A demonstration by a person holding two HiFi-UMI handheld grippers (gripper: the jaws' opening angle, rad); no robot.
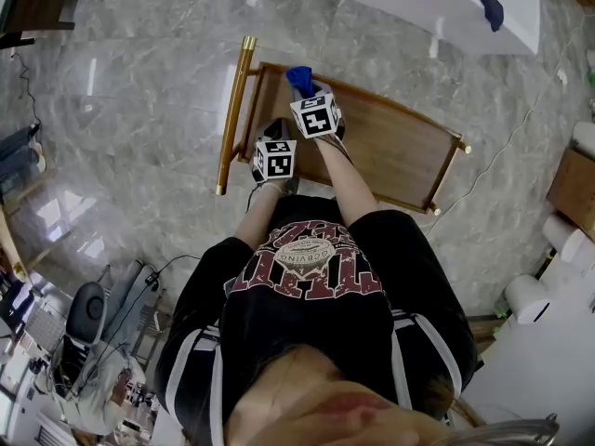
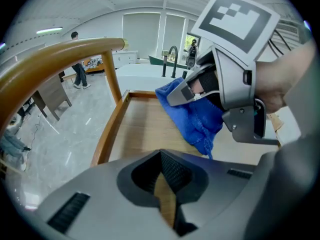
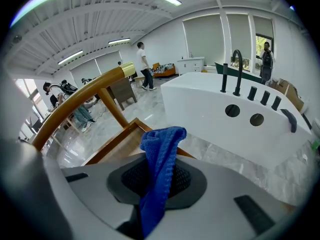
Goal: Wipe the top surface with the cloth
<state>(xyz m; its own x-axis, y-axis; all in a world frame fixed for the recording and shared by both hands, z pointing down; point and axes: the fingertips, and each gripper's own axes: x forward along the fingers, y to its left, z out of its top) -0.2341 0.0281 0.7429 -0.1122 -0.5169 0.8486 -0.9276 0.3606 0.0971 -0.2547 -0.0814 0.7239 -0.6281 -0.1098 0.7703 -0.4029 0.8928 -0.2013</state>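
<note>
The wooden cart's top surface lies below me, with a raised rim and a brass handle at its left end. My right gripper is shut on a blue cloth over the far left corner of the top. In the right gripper view the cloth stands up out of the shut jaws. The left gripper view shows the cloth hanging down onto the wood. My left gripper hovers just behind, near the handle, shut and holding nothing.
A white bathtub with black taps stands beyond the cart, a dark cloth lying on its edge. Marble floor surrounds the cart. Paper rolls and a wooden cabinet are at right. People walk in the background.
</note>
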